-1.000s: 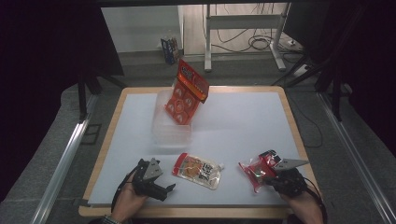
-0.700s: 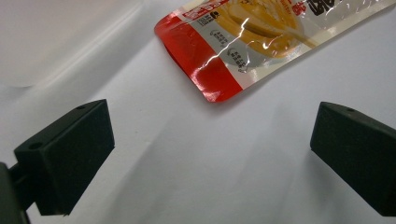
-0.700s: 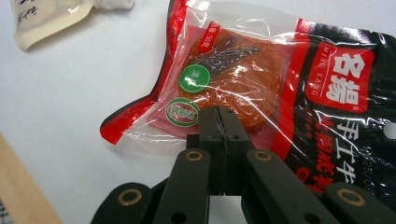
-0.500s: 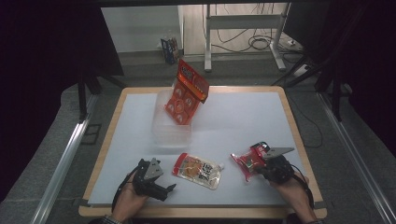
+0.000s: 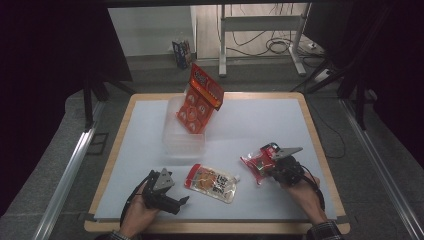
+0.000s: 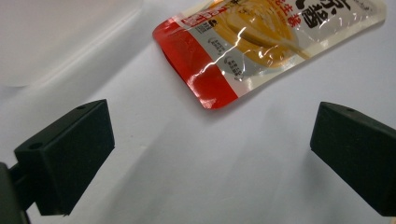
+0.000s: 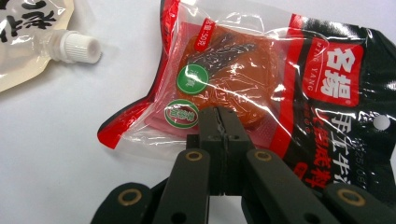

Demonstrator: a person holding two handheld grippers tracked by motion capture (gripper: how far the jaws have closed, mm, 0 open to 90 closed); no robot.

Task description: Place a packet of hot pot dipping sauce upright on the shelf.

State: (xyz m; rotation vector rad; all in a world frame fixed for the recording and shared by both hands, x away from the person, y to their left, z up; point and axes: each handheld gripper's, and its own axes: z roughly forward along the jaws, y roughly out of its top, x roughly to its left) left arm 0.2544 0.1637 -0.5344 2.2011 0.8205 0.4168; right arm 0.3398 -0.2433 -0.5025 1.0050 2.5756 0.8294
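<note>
The right gripper (image 7: pixel 219 122) pinches the clear edge of a red sachet (image 7: pixel 261 88) just off the table's (image 5: pixel 150 130) right front, jaws closed on the film. The sachet looks light, soft and slick, likely to sag; the flat seam seems the safest hold. The left gripper (image 6: pixel 210 154) rests open near a spouted pouch (image 6: pixel 261 42).

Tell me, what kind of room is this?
Probably a lab or workshop for recording. A white-topped table sits among dark curtains, cables lie across the floor behind, and a person works handheld grippers over snack packets.
</note>
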